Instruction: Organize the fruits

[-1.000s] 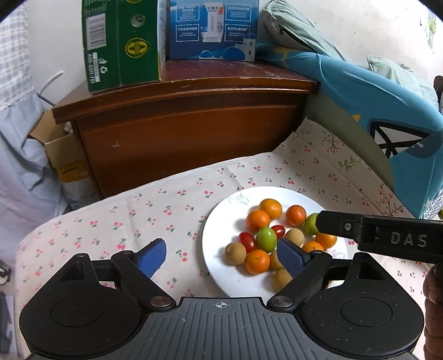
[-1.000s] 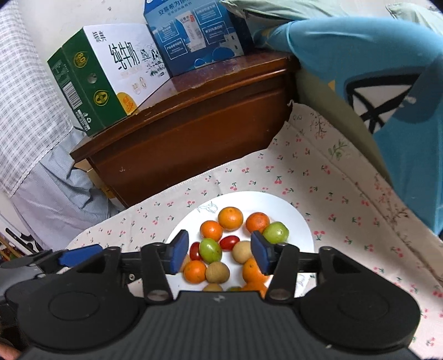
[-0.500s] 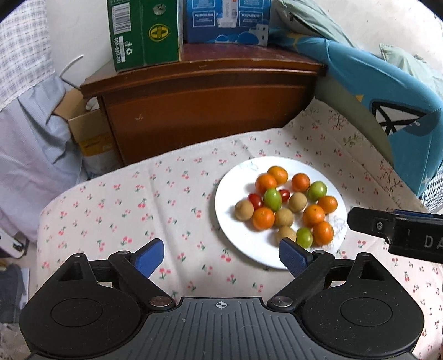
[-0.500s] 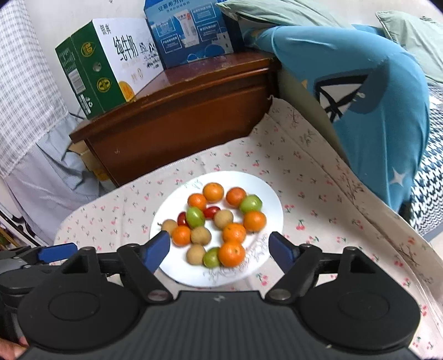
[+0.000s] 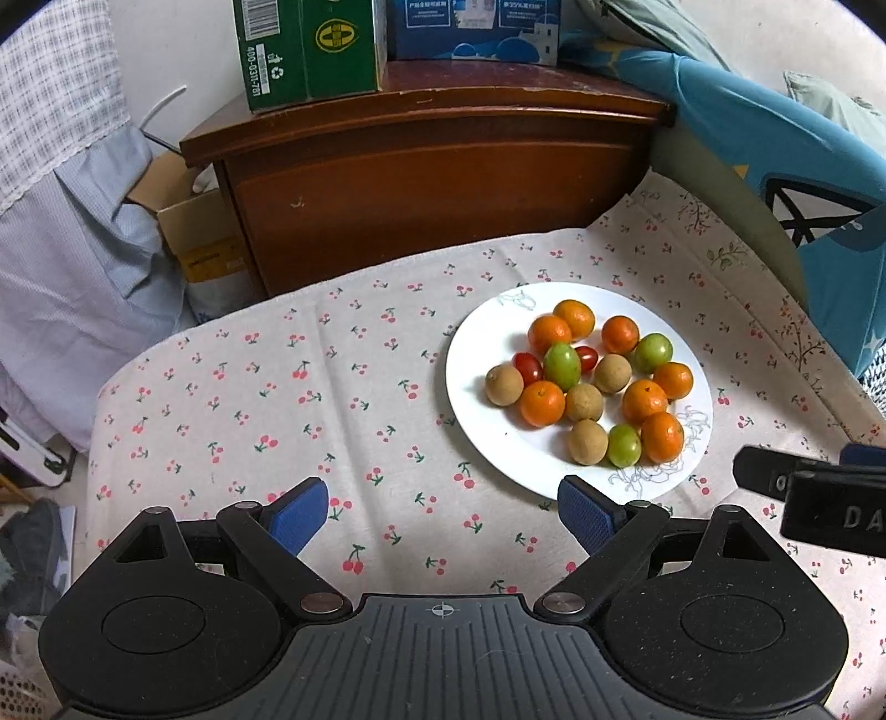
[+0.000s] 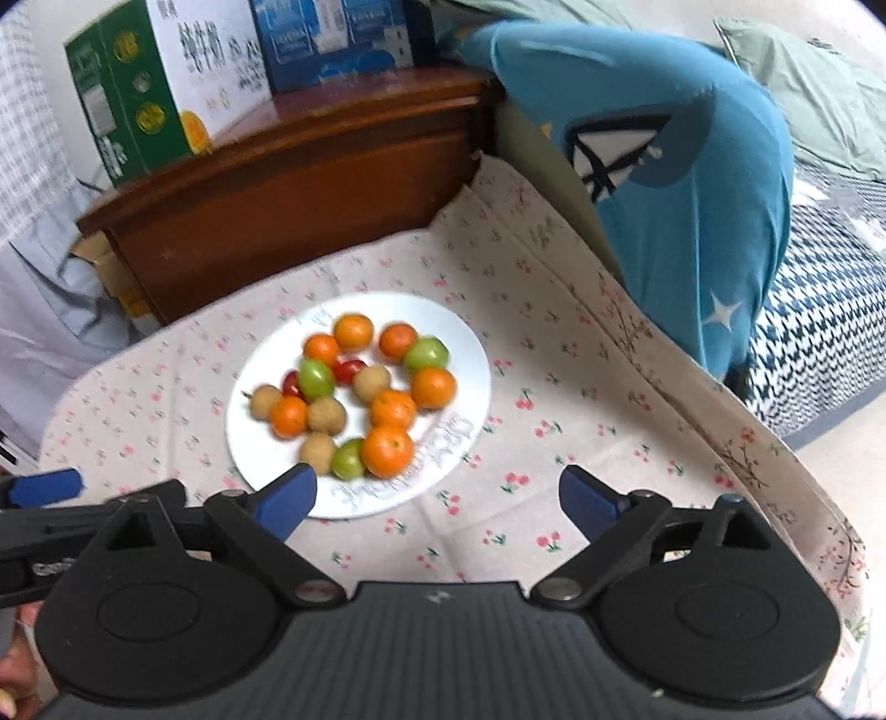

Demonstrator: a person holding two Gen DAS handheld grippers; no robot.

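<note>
A white plate (image 5: 476, 410) (image 6: 470, 354) sits on a cherry-print cloth and holds several small fruits: orange tangerines (image 5: 541, 403), green tomatoes (image 5: 561, 365), red cherry tomatoes (image 5: 526, 366) and tan longans (image 5: 504, 384). My left gripper (image 5: 443, 512) is open and empty, held above the cloth in front and to the left of the plate. My right gripper (image 6: 437, 498) is open and empty, held above the plate's near right edge. The right gripper's finger shows at the right edge of the left wrist view (image 5: 775, 482).
A brown wooden cabinet (image 5: 432, 166) stands behind the cloth, with a green carton (image 5: 310, 50) and a blue carton (image 5: 476, 27) on top. A blue cushion (image 6: 681, 194) lies at the right. Cardboard boxes (image 5: 194, 232) and grey fabric are at the left.
Both grippers have pulled back and up from the plate, so the whole plate now shows. The right gripper's jaws have opened wider. No fruit has moved.
</note>
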